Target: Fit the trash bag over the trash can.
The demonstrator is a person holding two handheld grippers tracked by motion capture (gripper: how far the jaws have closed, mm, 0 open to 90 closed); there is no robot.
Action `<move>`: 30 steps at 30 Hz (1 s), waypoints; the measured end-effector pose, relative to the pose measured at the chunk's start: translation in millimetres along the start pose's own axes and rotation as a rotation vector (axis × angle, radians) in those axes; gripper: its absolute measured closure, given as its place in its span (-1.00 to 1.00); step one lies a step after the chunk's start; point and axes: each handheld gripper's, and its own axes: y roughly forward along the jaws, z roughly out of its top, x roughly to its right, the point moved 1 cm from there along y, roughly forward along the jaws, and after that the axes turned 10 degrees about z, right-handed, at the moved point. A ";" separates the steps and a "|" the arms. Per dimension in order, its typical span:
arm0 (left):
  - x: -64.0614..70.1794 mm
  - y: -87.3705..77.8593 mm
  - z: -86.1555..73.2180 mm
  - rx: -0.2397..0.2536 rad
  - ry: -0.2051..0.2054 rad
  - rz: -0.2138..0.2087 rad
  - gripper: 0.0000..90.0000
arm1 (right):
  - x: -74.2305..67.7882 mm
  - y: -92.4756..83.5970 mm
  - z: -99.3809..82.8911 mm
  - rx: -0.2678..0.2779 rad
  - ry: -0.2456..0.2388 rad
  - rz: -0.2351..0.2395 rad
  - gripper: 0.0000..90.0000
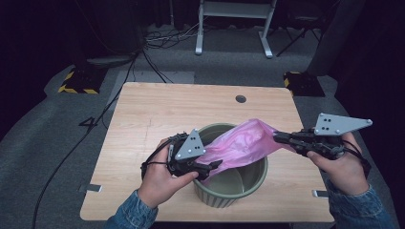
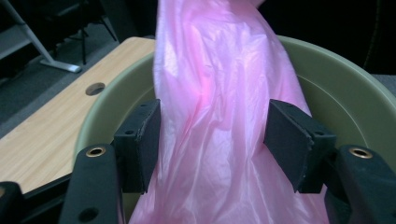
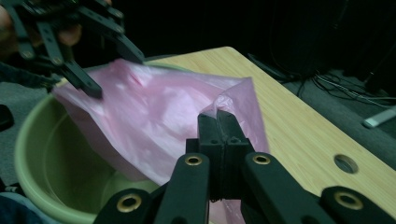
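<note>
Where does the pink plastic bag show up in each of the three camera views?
High view: the pink plastic bag stretches across the picture's centre, over the green bin, between both grippers.
Left gripper view: it fills the middle, running top to bottom between the two black jaws.
Right gripper view: centre-left, its edge pinched in the shut jaws.
Shared landmark: the green bin's rim under the bag.

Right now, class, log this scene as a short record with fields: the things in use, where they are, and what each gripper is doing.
bin: green ribbed bin near the front edge of the wooden table
bag: pink plastic bag stretched over the bin's mouth
right gripper: right gripper shut on the bag's edge
left gripper: left gripper, jaws apart, bag between them, pads not pressing
</note>
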 end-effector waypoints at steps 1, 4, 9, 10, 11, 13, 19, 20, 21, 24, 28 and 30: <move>1.0 5.2 1.7 -0.012 0.003 -0.004 -0.18 | -1.3 2.5 2.5 0.007 -0.005 0.010 1.00; 3.3 10.7 3.5 -0.018 -0.004 -0.011 -0.19 | -5.3 10.7 9.7 0.015 -0.018 0.033 1.00; 5.4 16.4 4.7 -0.012 -0.009 -0.009 -0.30 | -13.0 29.8 20.3 0.008 -0.047 0.079 1.00; 5.0 16.3 4.7 -0.008 -0.013 -0.003 -0.32 | -14.0 32.7 21.4 0.008 -0.048 0.089 1.00; 5.0 16.3 4.7 -0.008 -0.013 -0.003 -0.35 | -15.3 36.5 22.6 0.008 -0.050 0.100 1.00; 2.0 12.0 6.3 0.019 -0.014 0.026 -0.40 | -17.8 44.5 24.6 0.005 -0.049 0.125 1.00; 2.5 7.1 12.5 0.057 0.006 0.015 -0.42 | -24.2 67.3 29.6 -0.007 -0.048 0.171 1.00; 3.3 7.3 13.2 0.061 0.010 0.007 -0.41 | -25.6 71.3 30.7 -0.011 -0.050 0.177 1.00; 4.0 7.5 13.6 0.063 0.013 0.003 -0.41 | -26.9 75.1 31.8 -0.014 -0.053 0.183 1.00; 6.2 8.8 14.8 0.075 0.017 -0.004 -0.40 | -30.0 85.1 34.2 -0.019 -0.057 0.197 1.00; 7.8 8.4 17.8 0.099 0.035 -0.012 -0.27 | -33.7 94.1 35.9 -0.013 -0.050 0.219 1.00; 10.2 8.0 19.9 0.106 0.064 -0.017 -0.01 | -36.0 98.2 36.9 -0.003 -0.047 0.235 1.00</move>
